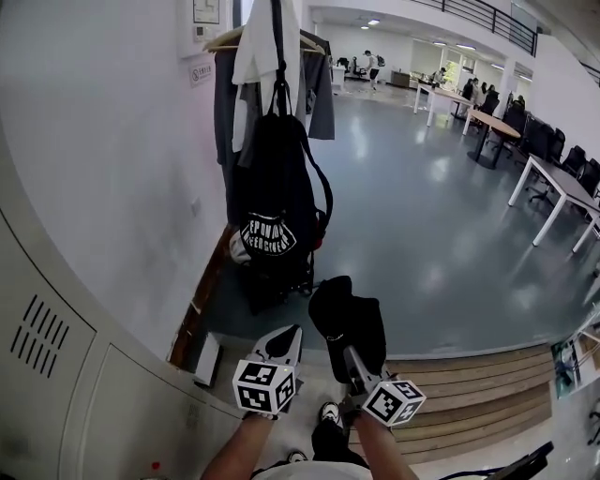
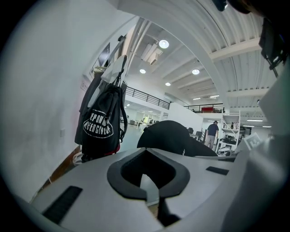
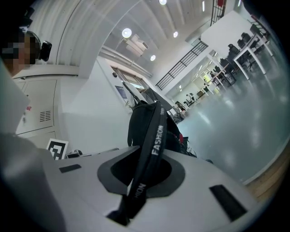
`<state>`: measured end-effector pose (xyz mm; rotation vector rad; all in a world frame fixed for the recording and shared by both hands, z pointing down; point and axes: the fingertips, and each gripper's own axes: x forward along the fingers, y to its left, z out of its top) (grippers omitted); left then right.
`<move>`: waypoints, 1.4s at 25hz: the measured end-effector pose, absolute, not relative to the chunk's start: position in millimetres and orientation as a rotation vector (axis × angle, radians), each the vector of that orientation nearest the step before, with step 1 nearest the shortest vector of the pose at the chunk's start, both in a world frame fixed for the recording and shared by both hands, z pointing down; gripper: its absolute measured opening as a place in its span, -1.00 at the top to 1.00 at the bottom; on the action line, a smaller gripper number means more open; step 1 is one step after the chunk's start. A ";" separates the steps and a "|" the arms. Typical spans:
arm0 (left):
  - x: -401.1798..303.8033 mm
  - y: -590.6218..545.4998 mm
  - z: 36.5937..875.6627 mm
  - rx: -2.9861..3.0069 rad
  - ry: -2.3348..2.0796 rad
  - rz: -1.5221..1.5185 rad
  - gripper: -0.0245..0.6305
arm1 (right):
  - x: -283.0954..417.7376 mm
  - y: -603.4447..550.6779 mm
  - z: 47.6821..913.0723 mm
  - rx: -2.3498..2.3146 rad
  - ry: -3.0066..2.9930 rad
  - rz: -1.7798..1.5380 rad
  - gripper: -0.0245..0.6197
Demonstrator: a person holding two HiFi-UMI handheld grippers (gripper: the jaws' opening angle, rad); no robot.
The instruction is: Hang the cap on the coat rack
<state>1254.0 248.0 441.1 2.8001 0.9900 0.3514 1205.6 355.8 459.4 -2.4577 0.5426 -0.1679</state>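
One black cap [image 1: 345, 317] is being held out by the right gripper [image 1: 349, 356], whose jaws are clenching on the cap's strap [image 3: 153, 140], which is printed FASHION; the cap is sitting in the air over the near edge of the grey floor [image 1: 422, 216], just above the wooden steps [image 1: 469, 384], and well apart from the coat rack [image 1: 277, 28]; the left gripper [image 1: 291, 330] is hovering just beside the cap, its jaws pressing together on nothing; a black drawstring bag [image 1: 272, 206] and grey and white garments [image 1: 258, 56] are hanging on the rack against the white wall [image 1: 103, 169].
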 end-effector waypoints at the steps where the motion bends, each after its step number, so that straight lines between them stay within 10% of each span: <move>1: 1259.7 249.3 440.0 2.803 0.986 0.350 0.92 | 1212.4 357.8 457.4 -2.457 0.546 -0.163 0.82; 35: 1503.6 353.1 297.4 2.917 0.897 0.059 0.91 | 1476.6 465.8 302.7 -2.485 0.874 0.188 0.82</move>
